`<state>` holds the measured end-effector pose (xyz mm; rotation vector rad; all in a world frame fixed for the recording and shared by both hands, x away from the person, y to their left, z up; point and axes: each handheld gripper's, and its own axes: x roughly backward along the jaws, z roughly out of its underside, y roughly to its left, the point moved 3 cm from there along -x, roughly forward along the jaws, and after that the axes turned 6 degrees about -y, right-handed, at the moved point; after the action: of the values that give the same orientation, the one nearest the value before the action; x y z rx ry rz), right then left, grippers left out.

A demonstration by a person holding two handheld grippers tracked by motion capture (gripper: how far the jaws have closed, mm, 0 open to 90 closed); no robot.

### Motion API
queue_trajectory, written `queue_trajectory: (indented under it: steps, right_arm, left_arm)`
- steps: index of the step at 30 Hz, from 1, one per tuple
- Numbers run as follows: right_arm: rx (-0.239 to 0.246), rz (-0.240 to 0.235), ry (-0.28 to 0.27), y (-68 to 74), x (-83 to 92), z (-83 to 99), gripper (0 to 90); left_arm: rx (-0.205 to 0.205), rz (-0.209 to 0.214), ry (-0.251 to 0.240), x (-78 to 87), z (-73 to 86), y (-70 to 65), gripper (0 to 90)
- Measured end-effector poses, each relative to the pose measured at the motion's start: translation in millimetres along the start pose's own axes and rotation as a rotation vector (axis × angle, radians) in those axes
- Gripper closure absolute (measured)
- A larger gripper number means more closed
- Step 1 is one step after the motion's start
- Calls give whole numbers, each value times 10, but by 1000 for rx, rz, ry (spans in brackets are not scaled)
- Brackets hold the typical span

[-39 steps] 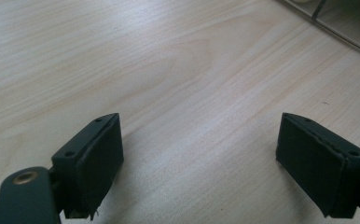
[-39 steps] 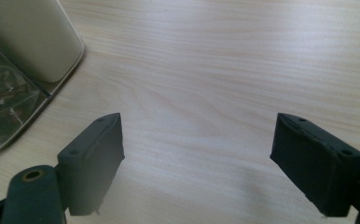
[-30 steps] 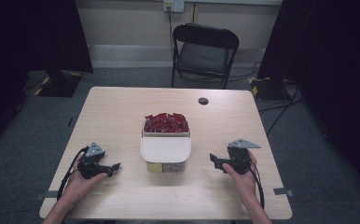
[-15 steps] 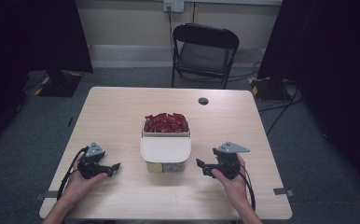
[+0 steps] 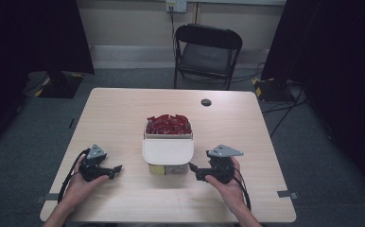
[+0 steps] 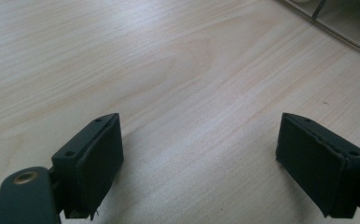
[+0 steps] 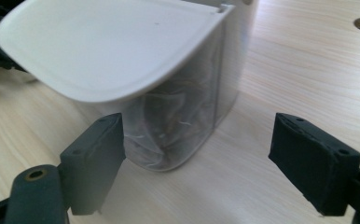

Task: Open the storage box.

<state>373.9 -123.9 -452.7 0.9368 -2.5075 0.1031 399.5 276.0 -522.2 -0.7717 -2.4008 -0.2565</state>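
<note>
Right claw point(image 5: 192, 168) moved in beside container point(image 5: 168, 156), released, closing slightly; container long axis runs away from person.

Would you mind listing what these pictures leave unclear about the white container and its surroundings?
- Front compartment of the white container: in the high view its lid hides the contents; in the right gripper view the cloudy wall blurs them.
- Red packets: too small in the high view to read.
- Dark round spot on the table: too small to tell whether hole or object; the right gripper view's edge cuts it off.
</note>
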Motion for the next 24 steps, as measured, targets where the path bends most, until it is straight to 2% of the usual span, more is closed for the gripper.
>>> queue_trajectory:
  steps: [4,11,16,24]
  right_arm:
    - [8,-10,7,48,-50,13,168]
    - [6,-4,-6,45,-85,-26,161]
    - [-7,-20,2,22,-100,-39,149]
    - [-35,-22,-23,-30,-64,-106,145]
  left_arm:
    - [0,0,0,0,0,0,143]
    - [0,0,0,0,0,0,143]
    - [1,0,0,0,0,0,143]
    - [0,0,0,0,0,0,143]
